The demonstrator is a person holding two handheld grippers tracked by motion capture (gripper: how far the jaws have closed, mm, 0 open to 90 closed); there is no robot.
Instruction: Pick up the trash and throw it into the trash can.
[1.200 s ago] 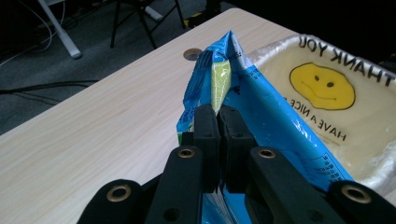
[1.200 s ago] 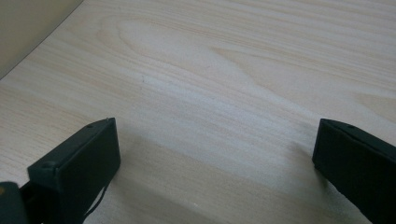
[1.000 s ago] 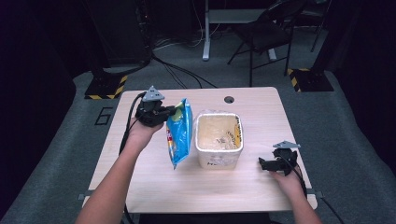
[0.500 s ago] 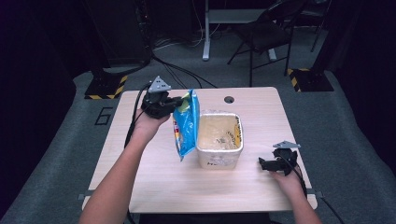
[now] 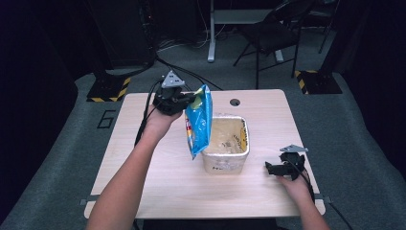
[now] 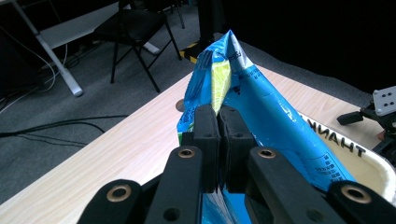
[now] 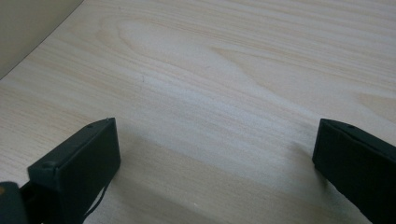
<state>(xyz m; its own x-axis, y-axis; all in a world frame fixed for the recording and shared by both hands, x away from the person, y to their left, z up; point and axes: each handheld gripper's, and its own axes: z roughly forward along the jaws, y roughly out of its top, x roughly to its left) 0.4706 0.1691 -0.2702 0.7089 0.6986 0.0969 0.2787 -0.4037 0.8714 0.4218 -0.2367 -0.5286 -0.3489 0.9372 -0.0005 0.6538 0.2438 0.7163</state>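
Left gripper (image 5: 184, 101) raised at 11 o'clock, forearm extended, jaws clamped on crinkled glossy blue bag (image 5: 199, 122) hanging over cream rectangular tub (image 5: 226, 166) at centre; right gripper (image 5: 273, 168) resting low at 4 o'clock on pale wood-grain table (image 5: 167, 187), jaws wide apart.

Setting: lab or test studio. Pale wood surface (image 5: 143, 182) on grey carpet (image 5: 364, 143), black curtains around. Yellow-black hazard-striped stand bases (image 5: 109, 88), loose floor cables (image 5: 182, 45), a folding chair (image 5: 275, 36), a white desk leg (image 5: 210, 33) behind.
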